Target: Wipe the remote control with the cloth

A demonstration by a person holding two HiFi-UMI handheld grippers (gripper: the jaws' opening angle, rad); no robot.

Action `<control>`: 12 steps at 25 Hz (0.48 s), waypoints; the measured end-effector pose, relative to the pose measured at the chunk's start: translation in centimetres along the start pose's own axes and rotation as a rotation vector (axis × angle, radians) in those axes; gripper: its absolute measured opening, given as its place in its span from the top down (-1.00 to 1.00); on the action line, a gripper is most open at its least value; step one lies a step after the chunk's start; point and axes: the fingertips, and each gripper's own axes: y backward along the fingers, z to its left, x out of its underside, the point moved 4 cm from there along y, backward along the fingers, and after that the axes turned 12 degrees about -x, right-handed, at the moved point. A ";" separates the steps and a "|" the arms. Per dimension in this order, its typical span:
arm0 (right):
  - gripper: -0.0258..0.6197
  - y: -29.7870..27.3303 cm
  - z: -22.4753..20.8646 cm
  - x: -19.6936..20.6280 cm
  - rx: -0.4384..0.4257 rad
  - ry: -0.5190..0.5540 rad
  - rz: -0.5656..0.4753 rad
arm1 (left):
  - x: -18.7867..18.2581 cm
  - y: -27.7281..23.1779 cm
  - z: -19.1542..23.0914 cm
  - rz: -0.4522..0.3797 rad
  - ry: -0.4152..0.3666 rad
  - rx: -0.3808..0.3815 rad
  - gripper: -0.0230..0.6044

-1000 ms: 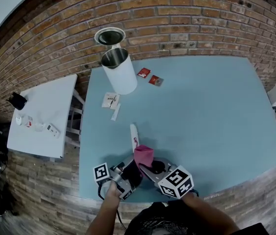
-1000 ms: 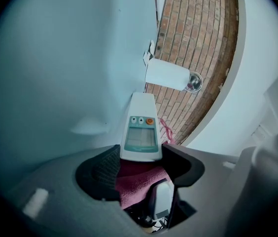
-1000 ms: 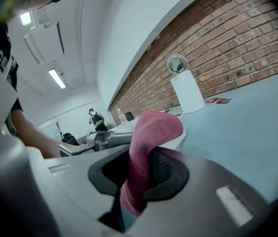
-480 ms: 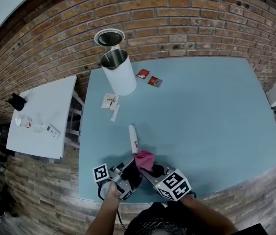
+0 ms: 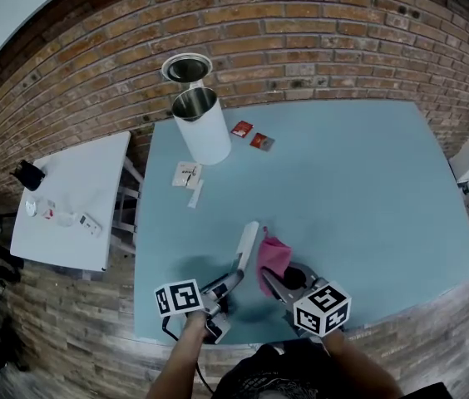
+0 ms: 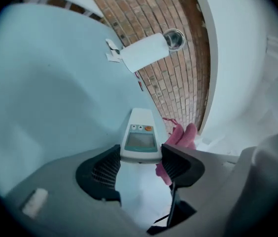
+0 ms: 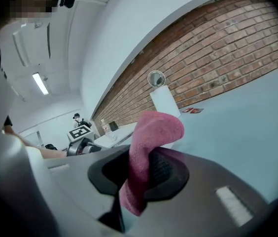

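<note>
My left gripper (image 5: 224, 288) is shut on the near end of the white remote control (image 5: 244, 244), which is held above the blue table (image 5: 359, 189) and slants up and to the right. In the left gripper view the remote control (image 6: 140, 138) sits between the two pads, its screen and buttons facing up. My right gripper (image 5: 278, 283) is shut on a pink cloth (image 5: 272, 256), just right of the remote with a narrow gap between them. The cloth (image 7: 151, 132) stands up from the pinched jaws and folds over at the top.
A white cylindrical bin (image 5: 202, 125) stands at the table's far left, its round lid (image 5: 186, 66) behind it against the brick wall. Two red packets (image 5: 250, 135), a paper card (image 5: 187, 174) and a small white strip (image 5: 195, 193) lie nearby. A white side table (image 5: 72, 198) stands to the left.
The right gripper has carried the cloth off the remote to the right. The left gripper has rolled, so the remote now slants to the right instead of pointing straight away.
</note>
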 end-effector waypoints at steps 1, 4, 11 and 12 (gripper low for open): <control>0.69 0.3 -0.2 -0.2 0.011 -0.009 -0.015 | 0.0 0.0 -0.2 -0.003 -0.061 -0.038 0.09; 0.69 1.2 -0.7 -0.7 0.039 -0.022 -0.043 | 0.2 0.0 -0.8 -0.021 -0.223 -0.135 0.09; 0.69 2.2 -0.7 -0.4 0.074 -0.022 -0.044 | 1.0 -0.2 -1.6 -0.051 -0.557 -0.326 0.09; 0.69 2.3 -0.7 -0.2 0.077 -0.022 -0.043 | 1.2 -0.2 -1.7 -0.051 -0.591 -0.345 0.08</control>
